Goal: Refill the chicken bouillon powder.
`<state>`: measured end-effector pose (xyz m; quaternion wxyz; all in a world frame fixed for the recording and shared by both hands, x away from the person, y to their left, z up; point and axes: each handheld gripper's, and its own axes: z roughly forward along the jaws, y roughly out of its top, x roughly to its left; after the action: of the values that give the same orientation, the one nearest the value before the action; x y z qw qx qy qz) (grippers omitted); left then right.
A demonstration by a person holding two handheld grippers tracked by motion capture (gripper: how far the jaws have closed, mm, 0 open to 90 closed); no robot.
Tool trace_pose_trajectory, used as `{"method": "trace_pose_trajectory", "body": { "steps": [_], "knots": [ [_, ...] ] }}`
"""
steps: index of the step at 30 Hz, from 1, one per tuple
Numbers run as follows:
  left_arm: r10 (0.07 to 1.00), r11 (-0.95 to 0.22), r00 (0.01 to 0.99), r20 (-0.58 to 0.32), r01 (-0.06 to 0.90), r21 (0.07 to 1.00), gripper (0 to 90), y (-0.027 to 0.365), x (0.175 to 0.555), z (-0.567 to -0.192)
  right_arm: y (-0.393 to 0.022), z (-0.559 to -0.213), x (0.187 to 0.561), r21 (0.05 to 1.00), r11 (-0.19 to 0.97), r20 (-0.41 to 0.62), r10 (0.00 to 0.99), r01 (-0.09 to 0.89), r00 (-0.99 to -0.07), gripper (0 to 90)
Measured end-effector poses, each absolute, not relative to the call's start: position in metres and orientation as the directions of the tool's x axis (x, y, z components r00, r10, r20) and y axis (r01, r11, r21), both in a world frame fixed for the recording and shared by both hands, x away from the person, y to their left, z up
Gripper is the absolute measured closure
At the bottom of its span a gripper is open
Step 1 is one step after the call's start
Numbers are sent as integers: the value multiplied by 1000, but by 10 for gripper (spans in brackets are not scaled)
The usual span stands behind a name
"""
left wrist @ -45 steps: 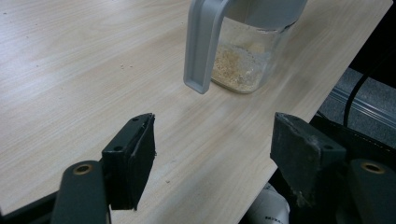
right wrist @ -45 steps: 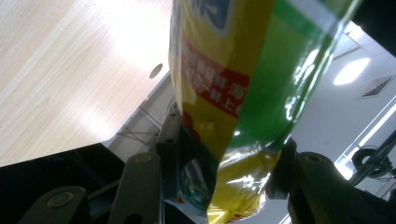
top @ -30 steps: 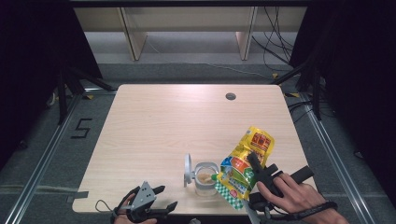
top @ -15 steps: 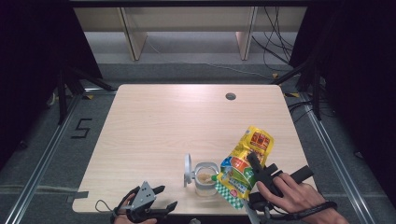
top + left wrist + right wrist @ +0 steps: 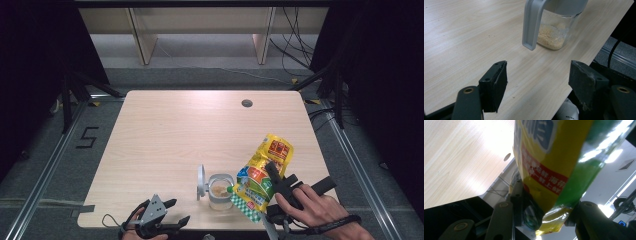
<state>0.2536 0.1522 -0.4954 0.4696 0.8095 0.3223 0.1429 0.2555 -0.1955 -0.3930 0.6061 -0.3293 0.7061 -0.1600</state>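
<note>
Pale wood table [image 5: 190,130] seen from the high view: right gripper [image 5: 272,176] at the near right edge, jaws clamped on a yellow-and-green snack bag [image 5: 262,167] that is tilted, its lower end over the mouth of a clear container [image 5: 220,190] with a grey flip lid [image 5: 201,181] standing open at its left side. Tan granules lie in the container bottom. Left gripper [image 5: 172,212] sits at the near edge, left of the container and apart from it, jaws spread, holding nothing. A small dark hole [image 5: 247,103] marks the far part of the tabletop. Left gripper view: left gripper [image 5: 537,80] has its two black pads wide apart above bare wood, touching nothing; the container [image 5: 555,30] stands ahead between the jaw lines, near the table edge, its grey lid [image 5: 531,23] hanging down on the near side, granules visible through the wall. Right gripper view: right gripper [image 5: 546,218] pinches the crimped end of the bag [image 5: 549,167]; bag rises straight from the jaws, red band with printed characters across it.
</note>
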Motion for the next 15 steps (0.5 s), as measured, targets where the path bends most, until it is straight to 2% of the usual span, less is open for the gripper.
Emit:
{"method": "trace_pose_trajectory", "body": {
  "steps": [5, 10, 13, 15],
  "knots": [
    [663, -335, 743, -97, 410, 848, 307, 151, 252, -496, -195, -392, 257, -624, 731, -748, -661, -274, -58, 639],
    [650, -377, 758, -51, 380, 845, 307, 154, 255, -495, -195, -392, 258, -618, 738, -753, -655, -271, -66, 641],
    [661, -337, 744, -96, 409, 848, 307, 151, 252, -496, -195, -393, 258, -624, 736, -753, -656, -264, -50, 642],
    [653, -363, 755, -66, 388, 847, 307, 153, 254, -495, -195, -392, 258, -620, 737, -752, -656, -267, -64, 642]
  ]
}}
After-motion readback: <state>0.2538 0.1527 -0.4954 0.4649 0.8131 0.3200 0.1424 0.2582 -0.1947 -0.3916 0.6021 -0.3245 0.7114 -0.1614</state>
